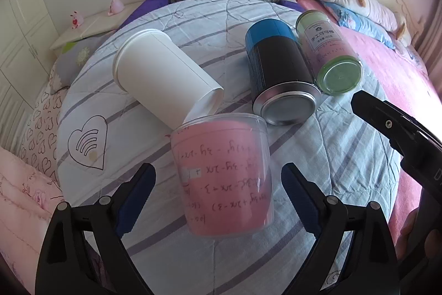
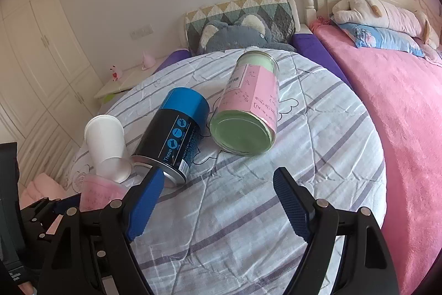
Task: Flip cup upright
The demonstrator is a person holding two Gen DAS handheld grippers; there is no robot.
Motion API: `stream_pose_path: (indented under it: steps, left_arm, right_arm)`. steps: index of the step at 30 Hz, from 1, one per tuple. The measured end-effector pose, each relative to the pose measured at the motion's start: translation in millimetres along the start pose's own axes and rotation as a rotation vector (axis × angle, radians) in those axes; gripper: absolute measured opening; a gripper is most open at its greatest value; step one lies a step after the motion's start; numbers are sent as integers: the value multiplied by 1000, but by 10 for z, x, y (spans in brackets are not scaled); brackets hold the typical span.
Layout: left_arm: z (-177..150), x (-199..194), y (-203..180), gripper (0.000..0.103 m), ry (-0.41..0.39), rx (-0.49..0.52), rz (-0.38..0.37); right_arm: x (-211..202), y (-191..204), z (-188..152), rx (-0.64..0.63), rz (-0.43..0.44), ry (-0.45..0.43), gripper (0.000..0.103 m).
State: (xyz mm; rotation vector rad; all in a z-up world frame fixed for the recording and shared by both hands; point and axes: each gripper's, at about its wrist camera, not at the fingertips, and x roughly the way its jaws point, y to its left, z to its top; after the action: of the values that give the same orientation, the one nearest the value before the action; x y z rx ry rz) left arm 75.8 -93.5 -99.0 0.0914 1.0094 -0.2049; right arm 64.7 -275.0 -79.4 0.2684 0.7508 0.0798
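A clear plastic cup (image 1: 223, 176) lined with pink handwritten paper stands upside down on the striped quilt, the writing inverted. My left gripper (image 1: 218, 184) is open, its blue-padded fingers either side of the cup without touching it. A white paper cup (image 1: 163, 76) lies on its side just behind it. In the right wrist view the pink cup (image 2: 99, 195) shows at the lower left, partly hidden by my right gripper's left finger. My right gripper (image 2: 218, 201) is open and empty over bare quilt.
A black and blue can (image 1: 279, 73) and a green can with a pink label (image 1: 331, 54) lie on their sides behind the cup; they also show in the right wrist view (image 2: 171, 140) (image 2: 248, 112). The pink blanket (image 2: 400, 129) lies to the right, pillows and plush toys at the headboard.
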Motion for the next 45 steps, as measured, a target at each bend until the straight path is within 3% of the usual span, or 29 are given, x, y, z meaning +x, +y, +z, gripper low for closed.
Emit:
stream_pose_path:
  steps: [8,15,25,31,36,45]
  left_arm:
    - [-62,-252,121,95,-54,12,1]
    - [-200,-434,308,96,-72,19,-2]
    - [-309,-448,558,96,-56,1,-49]
    - [-291,-348,572,96,-31,19,-105]
    - [-261,-252,621,96,-9,13,-158]
    - [-260,-132,706,96,17,10,-171]
  right_arm:
    - [-158,101,3,-1,-4,-23,82]
    - [-183,282,-43,-10,15,10,82]
    - [152,636,-109,57,210,204,82]
    - [512,730,-121,106,261,331,82]
    - [719,792,-107,129,307,391,82]
    - [1002,887,-163,163,397,461,82]
